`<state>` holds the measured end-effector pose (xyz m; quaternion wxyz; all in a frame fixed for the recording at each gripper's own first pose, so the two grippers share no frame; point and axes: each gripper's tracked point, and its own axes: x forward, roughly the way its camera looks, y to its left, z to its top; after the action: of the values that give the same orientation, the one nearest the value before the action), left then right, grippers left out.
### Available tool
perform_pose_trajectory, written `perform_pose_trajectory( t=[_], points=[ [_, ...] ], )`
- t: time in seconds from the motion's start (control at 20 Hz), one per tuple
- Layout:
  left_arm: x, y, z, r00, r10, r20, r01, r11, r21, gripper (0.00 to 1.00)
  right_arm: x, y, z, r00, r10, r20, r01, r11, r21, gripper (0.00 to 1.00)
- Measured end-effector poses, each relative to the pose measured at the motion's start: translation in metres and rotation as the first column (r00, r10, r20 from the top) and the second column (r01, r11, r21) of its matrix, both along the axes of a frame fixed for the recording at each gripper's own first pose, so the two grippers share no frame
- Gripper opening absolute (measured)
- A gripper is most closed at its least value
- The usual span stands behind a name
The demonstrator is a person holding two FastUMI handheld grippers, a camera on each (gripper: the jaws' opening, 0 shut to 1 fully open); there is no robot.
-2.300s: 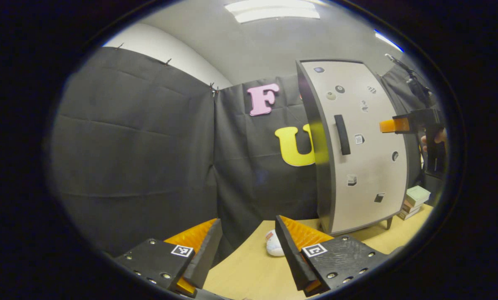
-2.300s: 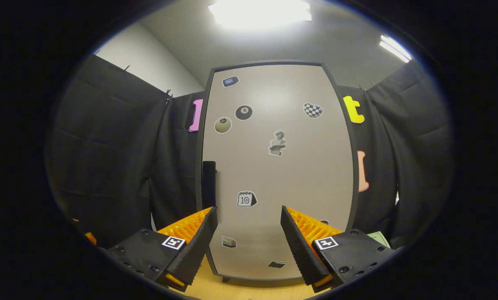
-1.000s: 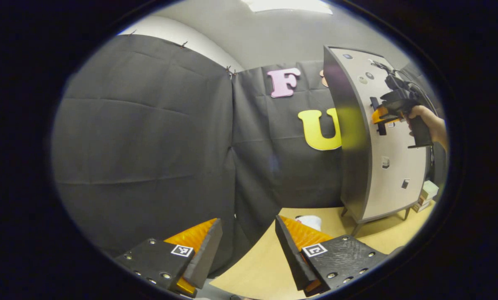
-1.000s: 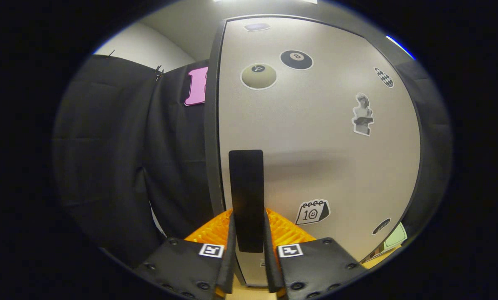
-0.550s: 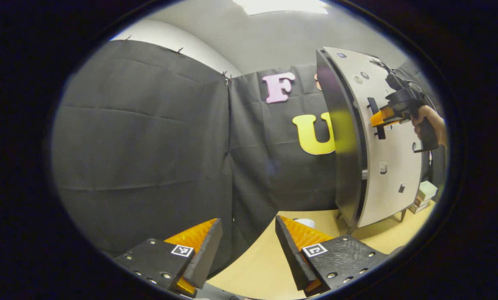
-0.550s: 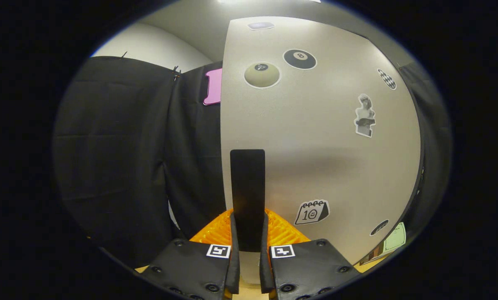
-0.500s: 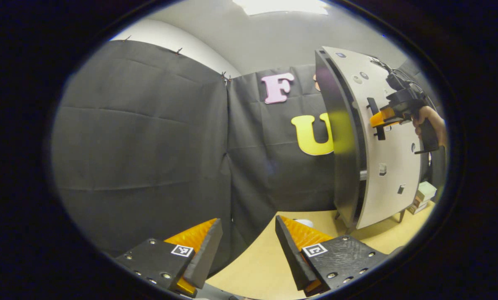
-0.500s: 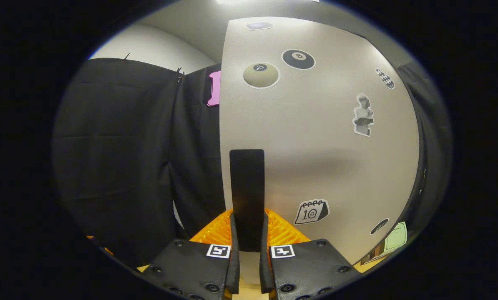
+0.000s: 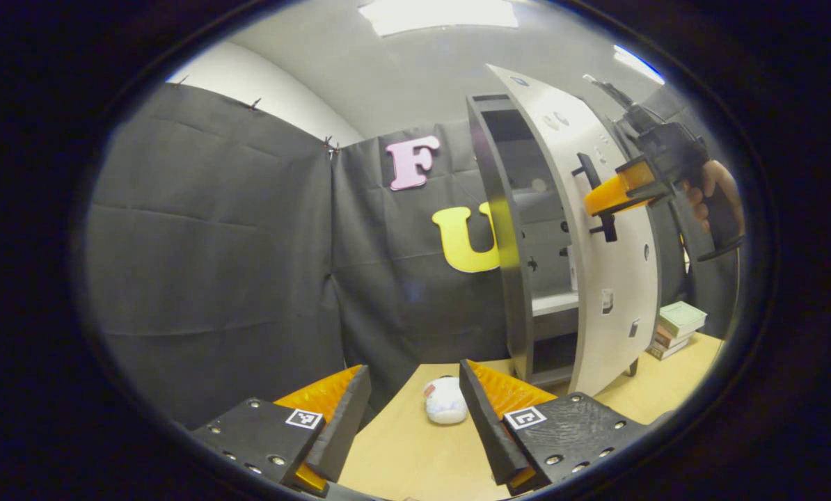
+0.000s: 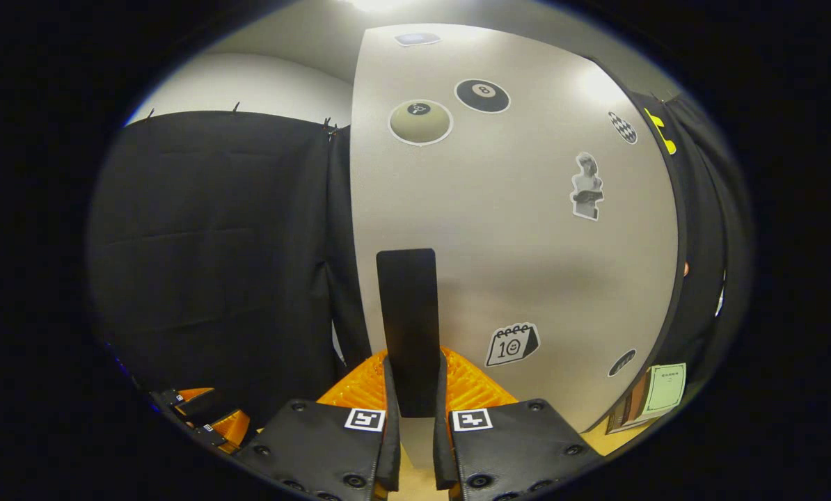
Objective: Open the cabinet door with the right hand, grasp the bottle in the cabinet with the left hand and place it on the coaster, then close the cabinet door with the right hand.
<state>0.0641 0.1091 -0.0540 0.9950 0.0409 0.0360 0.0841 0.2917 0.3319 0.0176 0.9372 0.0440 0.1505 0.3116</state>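
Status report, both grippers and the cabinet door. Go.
Right gripper shut on door handle. Cabinet door partly open, shelves showing. Left gripper open, empty, above the table. Bottle not made out.

In the left gripper view the cabinet (image 9: 520, 278) stands on the table (image 9: 415, 452), with its door (image 9: 610, 278) swung out to the right of its inner shelves (image 9: 553, 303). A stack of books (image 9: 674, 328) lies on the table right of the cabinet, beyond the door. A small rounded object (image 9: 445, 401) lies on the table left of and before the cabinet.
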Motion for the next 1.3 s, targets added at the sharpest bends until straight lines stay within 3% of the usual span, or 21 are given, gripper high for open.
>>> perform_pose_trajectory(
  t=[0.6,0.7,1.0,1.05,1.1,1.3],
  points=[
    [-0.009,-0.078,0.024,0.998,-0.061,0.03,0.061,0.998,-0.006,0.78,0.003,-0.01,0.004,0.998,0.056,-0.029,-0.056,0.998,0.028,0.21],
    [-0.007,-0.097,0.025,0.995,-0.09,0.034,0.091,0.996,-0.012,0.78,0.005,-0.011,0.003,0.998,0.049,-0.038,-0.048,0.998,0.039,0.17],
    [-0.012,-0.155,0.034,0.985,-0.167,0.051,0.168,0.985,-0.028,0.78,0.006,-0.018,0.004,1.0,0.0,-0.021,0.0,1.0,0.018,0.21],
    [-0.014,-0.164,0.034,0.983,-0.176,0.05,0.177,0.984,-0.03,0.78,0.005,-0.021,0.004,1.0,-0.009,-0.02,0.01,1.0,0.018,0.17],
    [-0.018,-0.172,0.032,0.981,-0.186,0.049,0.187,0.982,-0.034,0.78,0.002,-0.026,0.005,1.0,-0.021,-0.017,0.021,1.0,0.016,0.21],
    [-0.026,-0.199,0.038,0.977,-0.206,0.05,0.208,0.977,-0.042,0.77,-0.008,-0.055,0.013,0.997,-0.078,0.004,0.077,0.997,0.013,0.17]
  ],
)
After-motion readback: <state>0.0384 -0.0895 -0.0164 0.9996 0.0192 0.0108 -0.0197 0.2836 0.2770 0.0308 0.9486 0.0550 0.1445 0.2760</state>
